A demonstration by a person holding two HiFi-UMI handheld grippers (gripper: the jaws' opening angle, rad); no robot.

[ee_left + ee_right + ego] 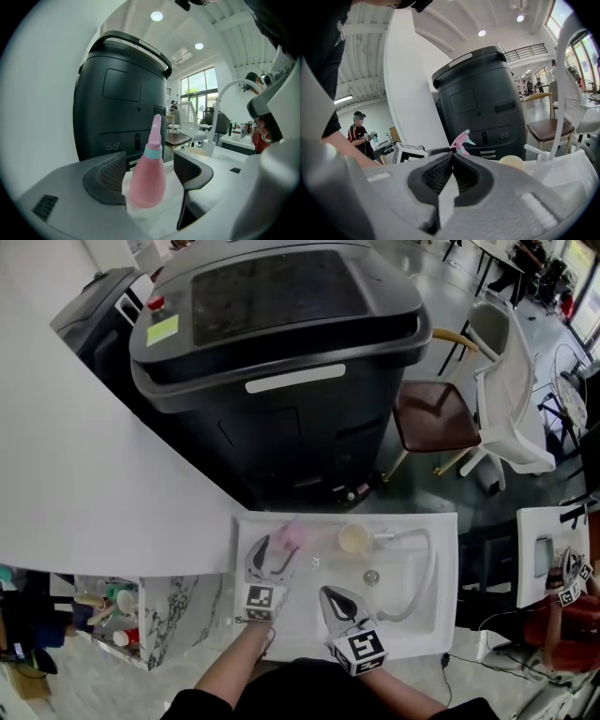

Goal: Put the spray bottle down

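A pink spray bottle [292,536] with a teal collar stands upright on the back left corner of the white sink [281,615]. My left gripper [277,552] is open around it. In the left gripper view the bottle [147,180] stands between the two dark pads [110,176], with a gap on each side. My right gripper [339,601] hovers over the sink's front middle, shut with nothing in it. In the right gripper view its closed jaws [453,161] hide all but the bottle's trigger head [461,140].
A large black bin [272,362] stands right behind the sink. A cream cup [354,538], a curved white faucet [417,568] and the drain [371,576] lie to the bottle's right. Chairs [436,413] stand at the back right. A shelf of small bottles [112,610] is at the lower left.
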